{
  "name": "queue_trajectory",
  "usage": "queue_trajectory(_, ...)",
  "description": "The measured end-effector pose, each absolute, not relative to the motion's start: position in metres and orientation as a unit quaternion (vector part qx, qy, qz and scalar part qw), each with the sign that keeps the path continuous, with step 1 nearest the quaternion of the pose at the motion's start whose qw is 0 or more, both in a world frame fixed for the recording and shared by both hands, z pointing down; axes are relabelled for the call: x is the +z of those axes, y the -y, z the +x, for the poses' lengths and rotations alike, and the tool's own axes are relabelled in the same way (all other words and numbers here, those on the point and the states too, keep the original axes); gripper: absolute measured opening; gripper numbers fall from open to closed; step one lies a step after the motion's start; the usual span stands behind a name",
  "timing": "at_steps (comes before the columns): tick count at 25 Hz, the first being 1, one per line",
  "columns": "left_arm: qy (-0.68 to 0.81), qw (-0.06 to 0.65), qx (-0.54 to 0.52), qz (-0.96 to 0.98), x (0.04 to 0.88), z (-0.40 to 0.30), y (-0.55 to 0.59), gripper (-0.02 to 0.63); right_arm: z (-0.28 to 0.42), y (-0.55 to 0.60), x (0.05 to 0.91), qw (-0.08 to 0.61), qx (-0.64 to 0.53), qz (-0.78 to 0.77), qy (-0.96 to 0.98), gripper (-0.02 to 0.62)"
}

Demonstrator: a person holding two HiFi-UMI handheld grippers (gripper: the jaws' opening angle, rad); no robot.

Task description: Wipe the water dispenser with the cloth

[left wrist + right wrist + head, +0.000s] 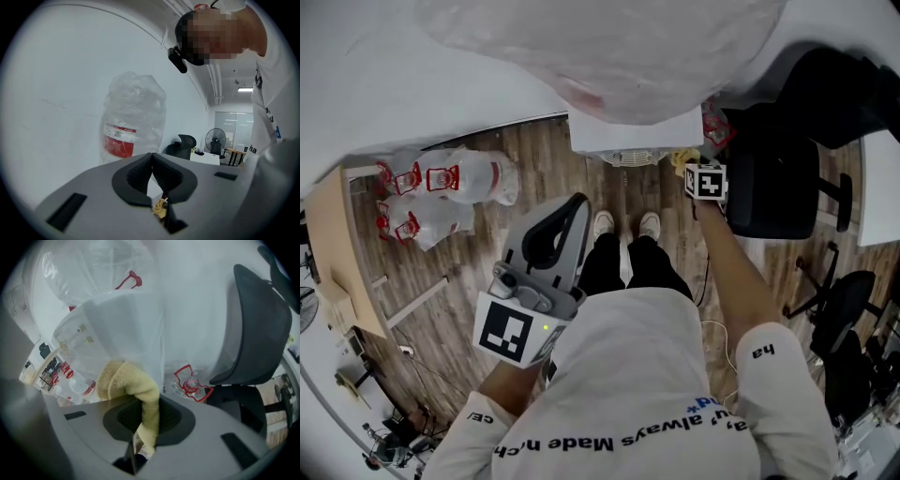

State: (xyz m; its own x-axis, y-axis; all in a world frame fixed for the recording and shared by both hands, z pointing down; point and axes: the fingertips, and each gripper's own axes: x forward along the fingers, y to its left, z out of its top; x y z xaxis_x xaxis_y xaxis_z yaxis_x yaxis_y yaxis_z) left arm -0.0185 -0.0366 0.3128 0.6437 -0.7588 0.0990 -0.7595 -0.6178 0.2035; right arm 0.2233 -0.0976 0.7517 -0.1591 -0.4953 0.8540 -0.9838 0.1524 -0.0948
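**A:** Where is the yellow terry cloth [133, 383]?

**B:** In the right gripper [150, 416]. Its two dark jaws pinch a fold of the cloth. The rest bunches up above them, at the plastic-covered corner of the white water dispenser [117, 329]. The cloth looks to be touching the plastic there, though the right gripper view does not settle how firmly.

**A:** And from the head view?

**B:** The person's right arm is stretched forward and low, with the cloth just beside the dispenser's front right corner. A large clear water bottle wrapped in plastic film [609, 47] sits on top of the dispenser.

**A:** What about the left gripper [151, 158]?

**B:** Its jaws are pressed together with nothing between them. It is held up in front of the person's torso, well apart from the dispenser. It points toward the bottle, whose red label shows in the left gripper view.

**A:** What stands around?

**B:** A black office chair [769, 183] stands just to the right of the dispenser, near the right gripper. On the wooden plank floor [450, 281], to the left, a cluster of plastic-wrapped bottles with red handles [441, 187] lies by the wall. One more clear bottle with a red handle [190, 383] lies on the floor between the dispenser and the chair. A standing fan [215, 139] shows far off in the left gripper view.
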Motion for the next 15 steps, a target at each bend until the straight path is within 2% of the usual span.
queue_trajectory(15, 0.427, 0.108, 0.012, 0.898, 0.382, -0.019, 0.047, 0.020, 0.226, 0.095, 0.824, 0.347, 0.357, 0.542, 0.677, 0.057)
